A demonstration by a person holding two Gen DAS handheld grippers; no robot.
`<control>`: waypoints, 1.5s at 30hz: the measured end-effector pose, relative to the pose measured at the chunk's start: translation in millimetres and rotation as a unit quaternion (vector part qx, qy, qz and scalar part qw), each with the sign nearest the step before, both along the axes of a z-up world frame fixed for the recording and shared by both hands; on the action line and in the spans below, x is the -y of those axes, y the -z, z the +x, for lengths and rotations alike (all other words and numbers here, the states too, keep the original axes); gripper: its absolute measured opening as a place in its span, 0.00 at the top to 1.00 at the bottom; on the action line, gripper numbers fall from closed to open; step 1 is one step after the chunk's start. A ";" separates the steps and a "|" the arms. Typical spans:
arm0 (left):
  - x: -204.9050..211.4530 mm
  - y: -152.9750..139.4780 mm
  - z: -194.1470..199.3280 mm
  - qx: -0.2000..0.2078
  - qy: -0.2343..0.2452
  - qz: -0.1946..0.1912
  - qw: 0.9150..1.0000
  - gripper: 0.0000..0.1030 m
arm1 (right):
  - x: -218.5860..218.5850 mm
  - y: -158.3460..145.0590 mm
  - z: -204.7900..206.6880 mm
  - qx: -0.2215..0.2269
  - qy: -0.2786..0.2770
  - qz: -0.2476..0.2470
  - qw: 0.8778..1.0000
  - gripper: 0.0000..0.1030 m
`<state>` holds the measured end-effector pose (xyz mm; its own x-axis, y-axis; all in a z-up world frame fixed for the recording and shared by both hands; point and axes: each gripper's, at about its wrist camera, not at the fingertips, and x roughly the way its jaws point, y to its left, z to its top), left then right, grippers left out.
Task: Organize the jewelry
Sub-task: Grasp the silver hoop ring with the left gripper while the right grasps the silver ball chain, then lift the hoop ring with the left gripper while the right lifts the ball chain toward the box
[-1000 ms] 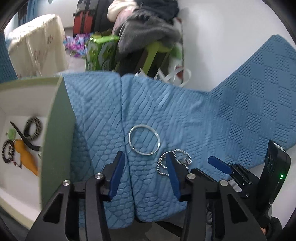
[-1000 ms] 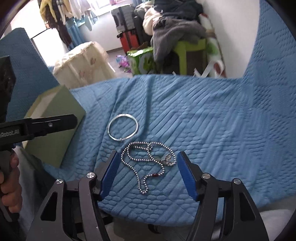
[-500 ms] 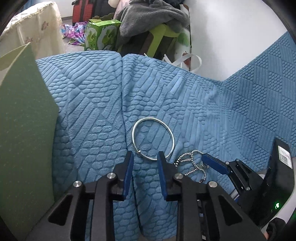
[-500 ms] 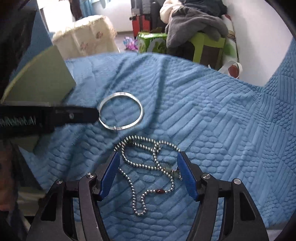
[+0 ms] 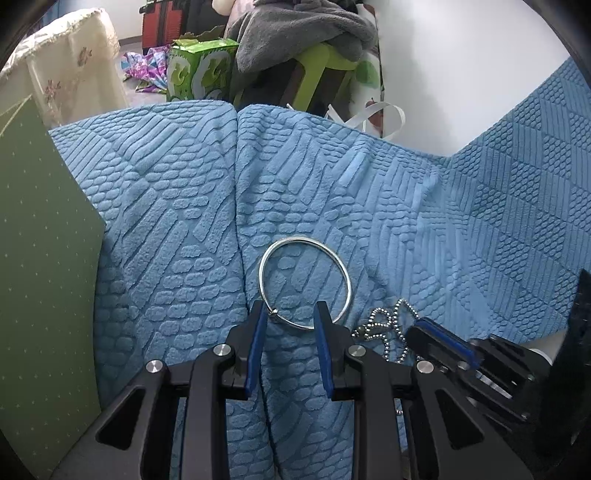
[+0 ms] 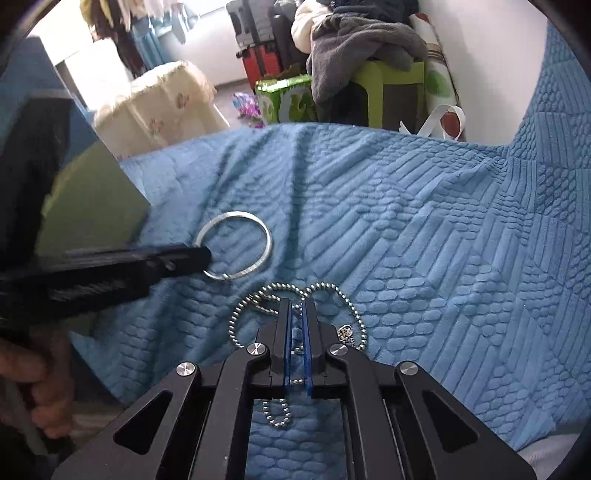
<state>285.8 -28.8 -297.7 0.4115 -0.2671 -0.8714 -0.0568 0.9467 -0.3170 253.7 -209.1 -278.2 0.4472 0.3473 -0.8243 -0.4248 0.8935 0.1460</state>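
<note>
A silver bangle (image 5: 304, 239) lies on the blue textured blanket (image 5: 369, 184). My left gripper (image 5: 290, 308) points down at it, and its blue pads hold the bangle's near arc by the clasp. In the right wrist view one dark left finger (image 6: 177, 258) rests on the bangle's (image 6: 269, 240) left edge. A silver ball-chain necklace (image 6: 343, 295) lies in loops just in front of the bangle. My right gripper (image 6: 295, 304) is shut on the chain, with beads pinched between its pads. The chain (image 5: 384, 321) and the right gripper's fingers (image 5: 439, 332) show at the lower right of the left wrist view.
A green box (image 5: 44, 258) stands on the blanket just left of the bangle. Behind the blanket's far edge are a green carton (image 5: 199, 70), grey clothes (image 5: 295, 29) on a green stool, and a cream cover (image 5: 66, 66). A person's hand (image 6: 44, 387) holds the left gripper.
My left gripper came down to the bangle and its jaws narrowed onto it; the box's inside left view. My right gripper's jaws went from wide to shut on the chain.
</note>
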 end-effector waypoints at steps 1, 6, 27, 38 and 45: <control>0.9 0.1 -0.1 0.000 -0.001 0.003 1.000 0.76 | 0.8 -2.8 -1.2 0.000 0.000 0.004 1.000 0.97; 4.3 3.4 3.3 -0.003 0.002 0.013 1.000 0.77 | 3.3 -9.5 -6.5 0.004 0.002 0.006 1.000 0.97; -2.3 -9.1 -13.3 0.006 0.001 0.072 0.997 0.97 | -17.1 10.7 9.8 -0.031 -0.033 0.018 0.999 0.72; -12.5 -27.6 -40.5 0.017 -0.007 0.062 0.998 0.97 | -42.4 16.9 8.5 0.009 -0.073 -0.026 0.997 0.72; -18.5 -32.1 -48.5 0.022 -0.013 0.057 0.998 0.96 | -45.0 19.7 9.3 0.018 -0.066 -0.035 0.997 0.97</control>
